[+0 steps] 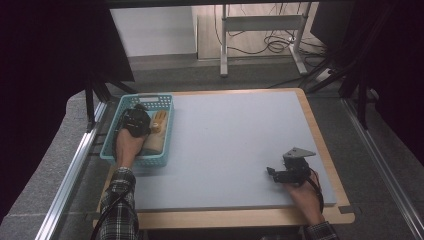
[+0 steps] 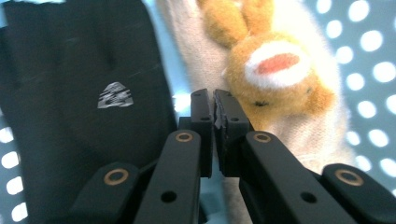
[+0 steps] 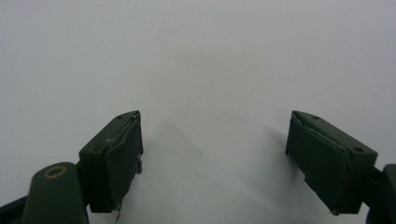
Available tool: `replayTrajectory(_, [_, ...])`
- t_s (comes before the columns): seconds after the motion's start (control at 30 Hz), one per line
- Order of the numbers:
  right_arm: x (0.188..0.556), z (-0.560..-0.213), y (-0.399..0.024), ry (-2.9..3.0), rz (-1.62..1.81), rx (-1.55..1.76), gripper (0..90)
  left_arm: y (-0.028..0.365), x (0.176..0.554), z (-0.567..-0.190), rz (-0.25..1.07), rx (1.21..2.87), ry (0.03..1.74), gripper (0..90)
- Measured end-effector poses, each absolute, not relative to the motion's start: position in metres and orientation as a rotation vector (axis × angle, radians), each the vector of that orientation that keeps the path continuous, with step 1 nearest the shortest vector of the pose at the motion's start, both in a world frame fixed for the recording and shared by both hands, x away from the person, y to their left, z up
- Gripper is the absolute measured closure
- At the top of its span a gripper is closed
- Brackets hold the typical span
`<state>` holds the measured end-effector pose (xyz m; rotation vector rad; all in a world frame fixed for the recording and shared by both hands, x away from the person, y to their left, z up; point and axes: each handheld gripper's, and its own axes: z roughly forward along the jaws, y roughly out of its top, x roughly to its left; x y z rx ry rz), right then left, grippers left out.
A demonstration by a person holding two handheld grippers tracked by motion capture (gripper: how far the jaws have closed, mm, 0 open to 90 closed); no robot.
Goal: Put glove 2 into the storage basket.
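The plush toy (image 2: 275, 70) sits in the turquoise basket (image 1: 162, 101) at the upper left of the high view, lying on a beige cloth (image 2: 322, 135) with a black glove (image 2: 84, 93) right next to it. In the left gripper view it fills the upper right: fuzzy orange-tan fur, a white muzzle patch with an orange-pink spot, stubby limbs poking toward the top edge.

The left claw (image 2: 213, 105) is down inside the basket with its jaws pressed together. I can't tell if any fabric is caught between the tips; they sit just beside the plush and the glove, so my guess is it's picking stuff out of the basket.

The right claw (image 3: 212, 154) hangs over the bare grey surface (image 1: 235, 145) at lower right, jaws wide apart, nothing between them. Looks parked out of the way.
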<state>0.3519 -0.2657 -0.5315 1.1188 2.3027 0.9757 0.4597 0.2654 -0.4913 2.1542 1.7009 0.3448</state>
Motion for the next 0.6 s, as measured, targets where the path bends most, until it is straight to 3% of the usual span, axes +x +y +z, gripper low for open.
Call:
replayTrajectory(0.3, [0.352,-0.531,-0.266,2.303,0.976,1.119,18.3,0.266,0.458,-0.493,0.34,2.134,1.696,85.3])
replayTrajectory(0.6, [0.352,-0.531,-0.266,2.303,0.975,1.119,18.3,0.276,0.451,-0.488,0.454,2.104,1.705,59.8])
